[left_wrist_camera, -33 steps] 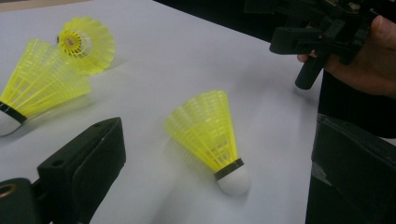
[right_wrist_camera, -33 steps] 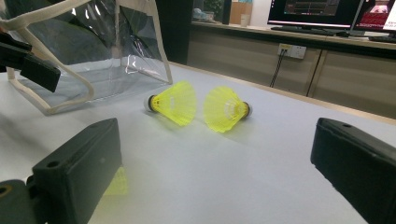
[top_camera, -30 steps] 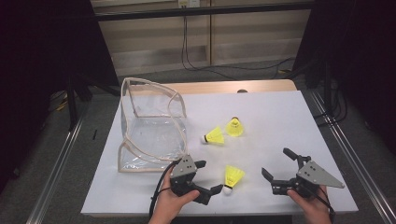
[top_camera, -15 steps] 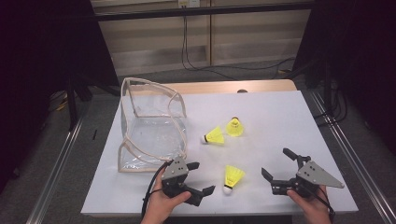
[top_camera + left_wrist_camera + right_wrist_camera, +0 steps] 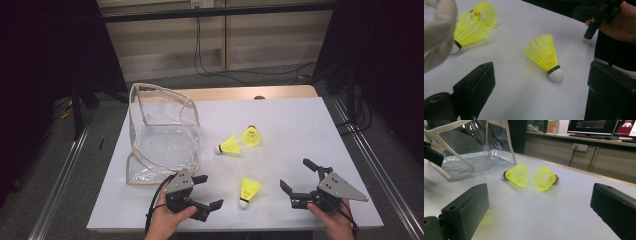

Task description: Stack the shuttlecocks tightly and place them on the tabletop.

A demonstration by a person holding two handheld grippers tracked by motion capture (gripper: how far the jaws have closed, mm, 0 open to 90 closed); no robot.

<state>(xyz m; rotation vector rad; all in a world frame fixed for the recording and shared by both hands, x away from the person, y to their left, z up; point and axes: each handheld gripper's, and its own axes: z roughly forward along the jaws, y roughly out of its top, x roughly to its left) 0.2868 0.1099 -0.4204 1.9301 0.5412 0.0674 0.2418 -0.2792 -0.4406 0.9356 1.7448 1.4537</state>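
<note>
Currently the nearest shuttlecock [image 5: 249, 189] is lying on the worktop [image 5: 300, 125] just right of the left gripper [image 5: 207, 192], long axis running near-to-far with the cork end nearest; the left gripper is the closer one, jaws spread and empty, while the right gripper [image 5: 295, 176] is sitting open farther right. Compared with half a second ago, the left gripper is sitting slightly farther right, closing on the shuttlecock.

In the left gripper view, a blurred white strap [image 5: 439, 32] is covering part of the two far shuttlecocks [image 5: 472, 25]. In the right gripper view, the left jaw is hiding most of the near shuttlecock [image 5: 485, 218].
</note>
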